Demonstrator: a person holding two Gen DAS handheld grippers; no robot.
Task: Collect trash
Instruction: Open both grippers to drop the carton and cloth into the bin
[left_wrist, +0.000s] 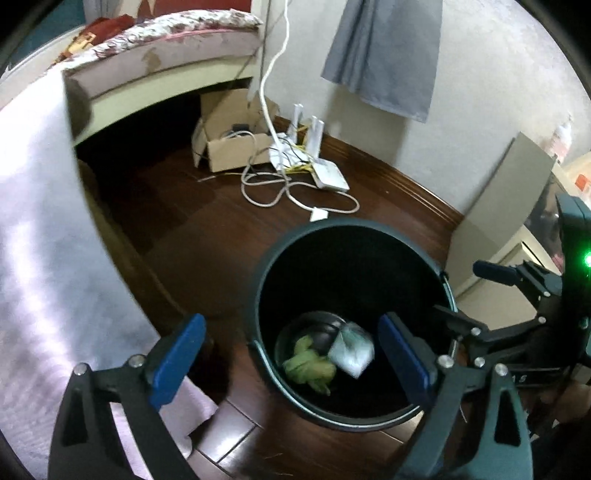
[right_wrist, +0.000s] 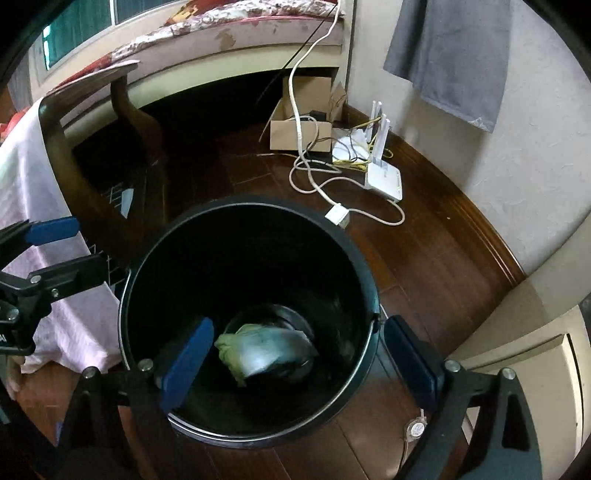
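Note:
A black round trash bin stands on the dark wood floor; it also shows in the right wrist view. Inside lie a crumpled green wad and a blurred white plastic packet, which in the right wrist view looks to be in motion. My left gripper is open and empty above the bin's left rim. My right gripper is open and empty over the bin's mouth. The right gripper's fingers show at the right of the left wrist view.
A pink-draped chair stands left of the bin. A cardboard box, white router and loose cables lie by the wall. A bed is behind. A cream cabinet stands at right.

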